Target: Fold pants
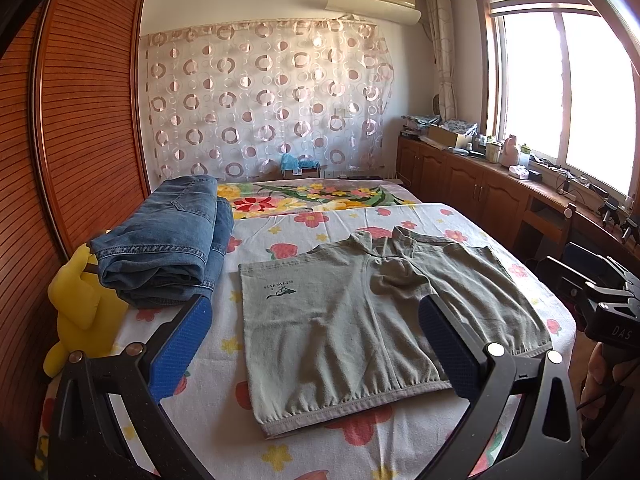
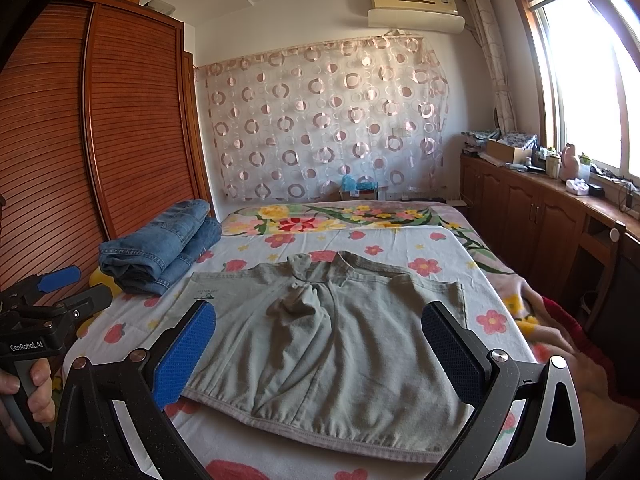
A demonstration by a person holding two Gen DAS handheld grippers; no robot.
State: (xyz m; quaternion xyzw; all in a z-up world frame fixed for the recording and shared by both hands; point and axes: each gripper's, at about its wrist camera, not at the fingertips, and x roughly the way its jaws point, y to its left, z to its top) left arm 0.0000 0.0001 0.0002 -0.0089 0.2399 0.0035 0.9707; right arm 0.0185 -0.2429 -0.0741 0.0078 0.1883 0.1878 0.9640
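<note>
**Shorts flat on the bed, both grippers spread**

Left wrist view: the left gripper (image 1: 314, 344) hangs above grey shorts (image 1: 384, 320) on the flowered sheet (image 1: 280, 216), fingers wide apart, beside folded jeans (image 1: 168, 248).

Right wrist view: the right gripper (image 2: 320, 350) is likewise spread, empty, over the shorts (image 2: 332, 352).

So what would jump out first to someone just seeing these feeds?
The grey-green shorts spread flat mid-bed on the flowered sheet, between both open tongs, left tongs and right tongs. Then the folded jeans stacked at the bed's left edge, beside a yellow plush toy.
</note>
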